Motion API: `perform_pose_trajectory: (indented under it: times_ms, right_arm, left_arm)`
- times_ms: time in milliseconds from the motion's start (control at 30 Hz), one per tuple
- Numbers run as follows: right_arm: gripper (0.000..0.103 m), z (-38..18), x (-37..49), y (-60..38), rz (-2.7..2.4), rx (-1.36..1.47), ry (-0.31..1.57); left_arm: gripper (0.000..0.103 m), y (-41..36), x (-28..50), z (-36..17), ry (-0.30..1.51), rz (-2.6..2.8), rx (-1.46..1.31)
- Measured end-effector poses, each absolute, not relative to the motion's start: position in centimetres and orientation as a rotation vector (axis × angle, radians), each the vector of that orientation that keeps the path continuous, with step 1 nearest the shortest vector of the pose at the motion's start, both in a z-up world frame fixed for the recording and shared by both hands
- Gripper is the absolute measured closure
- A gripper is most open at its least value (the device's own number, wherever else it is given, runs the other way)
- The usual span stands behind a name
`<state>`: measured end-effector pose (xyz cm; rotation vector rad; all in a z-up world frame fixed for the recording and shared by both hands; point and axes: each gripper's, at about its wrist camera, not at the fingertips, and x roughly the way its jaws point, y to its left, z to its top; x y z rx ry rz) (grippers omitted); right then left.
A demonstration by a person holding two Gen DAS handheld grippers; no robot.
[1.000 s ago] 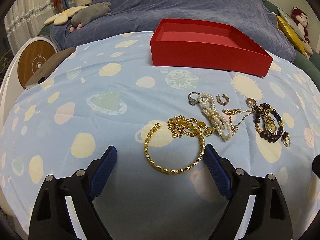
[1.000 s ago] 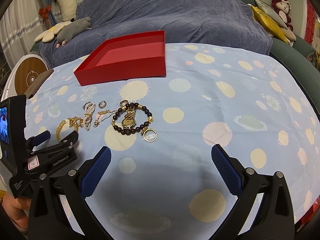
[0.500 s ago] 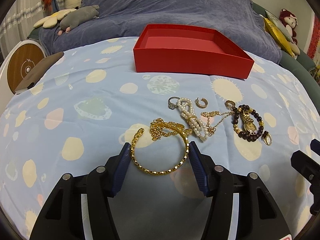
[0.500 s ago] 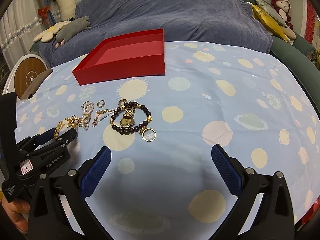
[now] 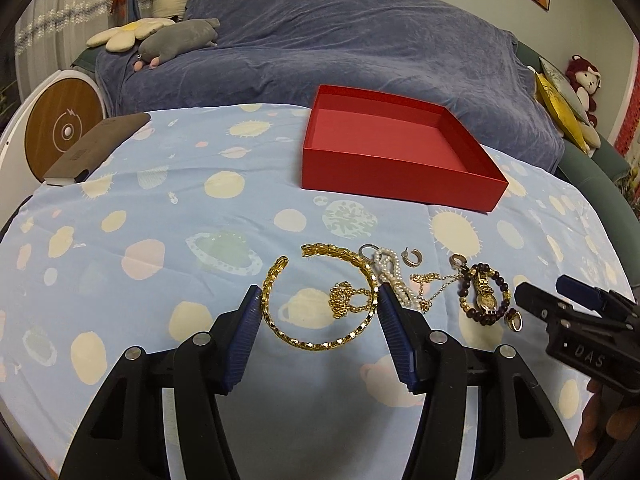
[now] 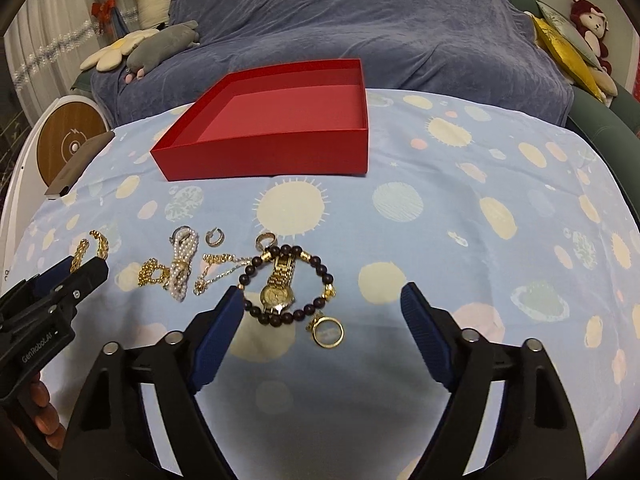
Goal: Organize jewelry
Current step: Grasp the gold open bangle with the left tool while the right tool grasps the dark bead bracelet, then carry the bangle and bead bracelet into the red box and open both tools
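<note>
My left gripper (image 5: 318, 292) is shut on a gold bangle (image 5: 320, 344), both blue pads pressing its sides, slightly raised off the spotted cloth. A gold chain (image 5: 346, 298) lies inside the bangle's ring. To its right lie a pearl strand (image 5: 390, 270), a hoop earring (image 5: 412, 258) and a thin gold chain (image 5: 436, 284). My right gripper (image 6: 322, 292) is closing around a dark bead bracelet with a gold watch (image 6: 286, 284) and a gold ring (image 6: 328, 332); its right pad stands clear of them. The open red box (image 6: 264, 156) sits behind.
A brown flat case (image 5: 96, 148) lies at the cloth's left edge by a round wooden disc (image 5: 62, 132). A sofa under a blue blanket (image 5: 360, 40) with plush toys runs behind the table. A small ring (image 6: 265, 240) lies near the bracelet.
The left jaws closed on the bangle and raised it, so it now tilts up. The right gripper slid left over the bead bracelet and its jaws narrowed.
</note>
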<state>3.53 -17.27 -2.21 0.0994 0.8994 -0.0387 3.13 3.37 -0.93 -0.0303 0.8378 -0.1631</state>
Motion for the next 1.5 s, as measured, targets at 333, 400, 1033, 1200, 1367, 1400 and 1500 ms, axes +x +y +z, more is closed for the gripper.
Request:
perform_pose_trajectory:
  times_ms: [333, 400, 1033, 1200, 1367, 1400, 1500]
  right_arm:
    - [0.065, -5.2, 5.6, -17.7, -0.045, 0.083, 0.977]
    - [0.07, -5.6, 6.0, -17.6, -0.04, 0.085, 0.982]
    - [0.096, -1.4, 4.6, -17.7, 0.058, 0.191, 0.848]
    - [0.096, 1.6, 4.3, -17.5, 0.118, 0.224, 0.811]
    - [0.096, 5.3, 5.9, -17.3, 0.178, 0.219, 0.768]
    - [0.096, 6.0, 6.5, -17.4, 0.188, 0.218, 0.759]
    - [0.096, 8.3, 9.2, -17.6, 0.209, 0.204, 0.731]
  left_arm:
    - [0.047, 4.6, 3.6, -1.8, 0.863, -0.158, -0.045]
    - [0.047, 4.5, 3.7, -1.8, 0.863, -0.163, -0.047]
    - [0.047, 3.8, 4.7, -1.3, 0.848, -0.171, -0.071]
    - [0.047, 3.6, 5.1, -0.1, 0.827, -0.174, -0.088]
    - [0.047, 2.9, 6.4, 2.8, 0.826, -0.238, -0.106]
    - [0.047, 2.6, 6.8, 3.5, 0.821, -0.252, -0.092]
    - [0.047, 1.9, 9.0, 5.8, 0.78, -0.273, -0.053]
